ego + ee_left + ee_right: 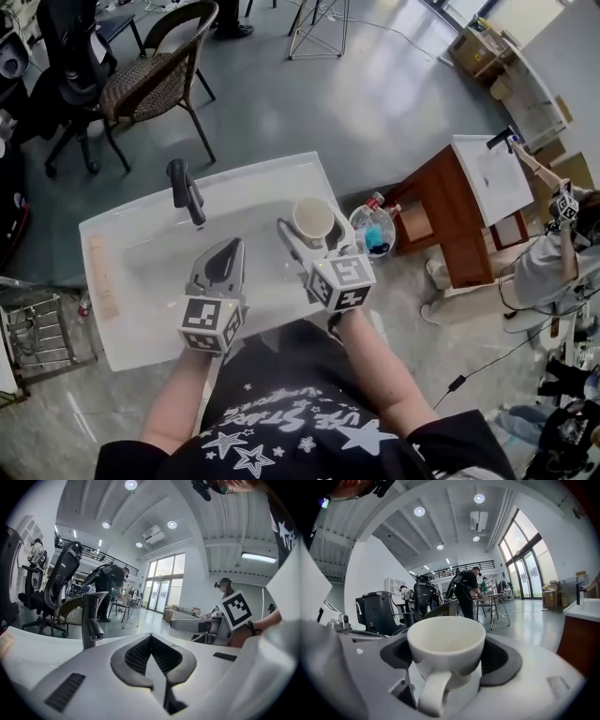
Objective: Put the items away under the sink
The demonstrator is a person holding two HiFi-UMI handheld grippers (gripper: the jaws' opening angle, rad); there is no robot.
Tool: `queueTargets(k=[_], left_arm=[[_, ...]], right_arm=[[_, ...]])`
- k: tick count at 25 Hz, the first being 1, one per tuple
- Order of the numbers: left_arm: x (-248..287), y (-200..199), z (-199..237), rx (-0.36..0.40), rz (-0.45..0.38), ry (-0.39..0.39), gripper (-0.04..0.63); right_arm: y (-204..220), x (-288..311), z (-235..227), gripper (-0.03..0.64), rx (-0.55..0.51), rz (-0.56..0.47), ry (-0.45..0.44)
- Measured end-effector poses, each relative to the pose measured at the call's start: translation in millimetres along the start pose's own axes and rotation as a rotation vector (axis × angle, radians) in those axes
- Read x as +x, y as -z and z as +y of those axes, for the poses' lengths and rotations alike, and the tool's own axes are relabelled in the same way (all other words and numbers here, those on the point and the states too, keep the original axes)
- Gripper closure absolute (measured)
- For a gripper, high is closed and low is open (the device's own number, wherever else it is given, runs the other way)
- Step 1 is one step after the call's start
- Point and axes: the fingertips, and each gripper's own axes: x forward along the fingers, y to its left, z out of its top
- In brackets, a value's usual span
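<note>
The right gripper (447, 660) is clamped on the white cup (446, 639), one jaw on each side. The cup sits upright, its handle turned back toward the gripper's camera. From the head view, the cup (314, 218) hangs over the right part of the white sink (131, 248). The left gripper (231, 247) has its jaws pressed together with nothing between them. It hovers over the basin, just in front of the black faucet (185, 192).
</note>
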Motion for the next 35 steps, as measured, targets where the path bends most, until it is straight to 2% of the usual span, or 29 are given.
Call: queueTargets(k=[7,15,27,35], left_arm=[[-28,8,-7,0.003,-0.008,-0.043,0.586],[-65,22,-33,0.003,-0.018,-0.191,0.586],[-191,75,-118,-0.054,-0.053,-0.488,0.586],[-248,105,-136,-0.083,-0.024,-0.594,0.586]], right_arm=[[10,-19,21,0.222,0.011,0.0,-0.072],[11,-53,38,0.222,-0.008,-0.022,-0.214],[39,-165,79,0.222,0.003,-0.012,-0.474],[87,-218,121,0.222,0.02,0.062,-0.596]])
